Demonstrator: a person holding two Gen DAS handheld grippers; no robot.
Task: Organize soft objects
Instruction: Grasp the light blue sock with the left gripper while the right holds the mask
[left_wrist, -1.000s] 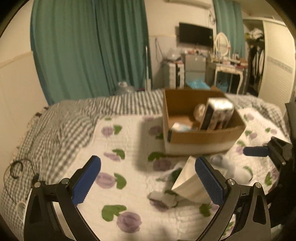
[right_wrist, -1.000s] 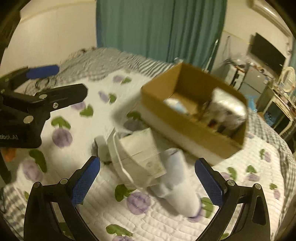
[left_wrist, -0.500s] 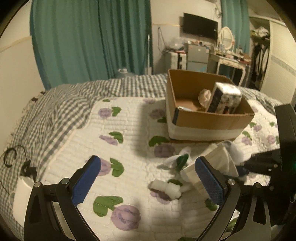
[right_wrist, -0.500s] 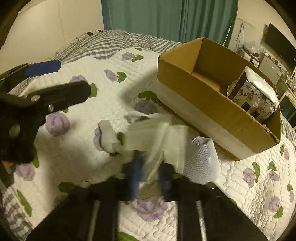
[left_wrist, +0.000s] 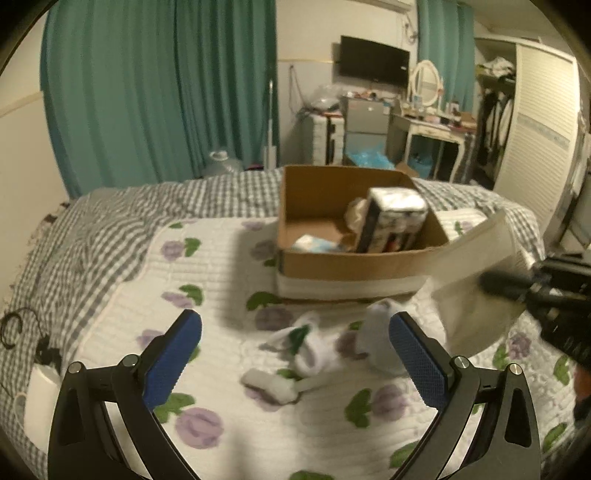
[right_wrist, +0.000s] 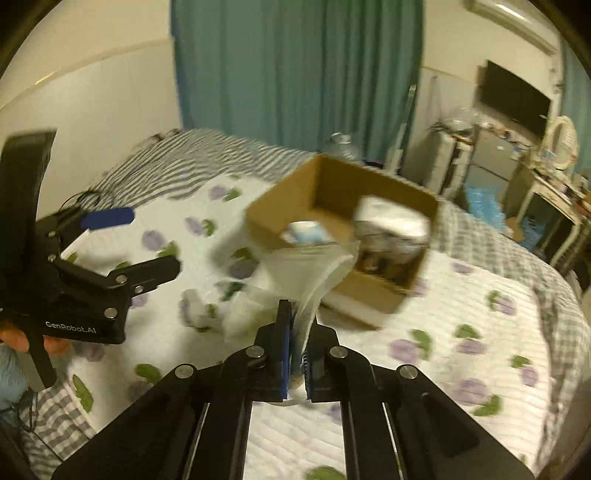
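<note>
Right tool (right_wrist: 295, 343): pinched narrow on a pale folded cloth (right_wrist: 314, 269), carried clear of the bed, just short of the near wall of the cardboard box (right_wrist: 280, 221).
Left tool (left_wrist: 293, 350): spread wide, gripping nothing, hovering above the quilt near the foot edge of the bed (left_wrist: 110, 221).
Step in hand: judged to be the carry of the cloth toward the box; pickup done, drop not yet made.
Next move: likely called for lifting the cloth over the near wall and releasing over the bare cardboard floor on the box's left half, since the right half was taken up.
Box position: sat on the quilt toward the far edge of the bed.
Box contents: one wrapped tissue pack (left_wrist: 391, 218) standing upright, one pale blue-white item (left_wrist: 314, 242) lying flat, one crumpled cream thing behind the pack.
Loose white socks (left_wrist: 314, 347): about three or four pieces on the quilt before the box; blur prevented an exact count.
Boxes: one.
Held cloths: one.
</note>
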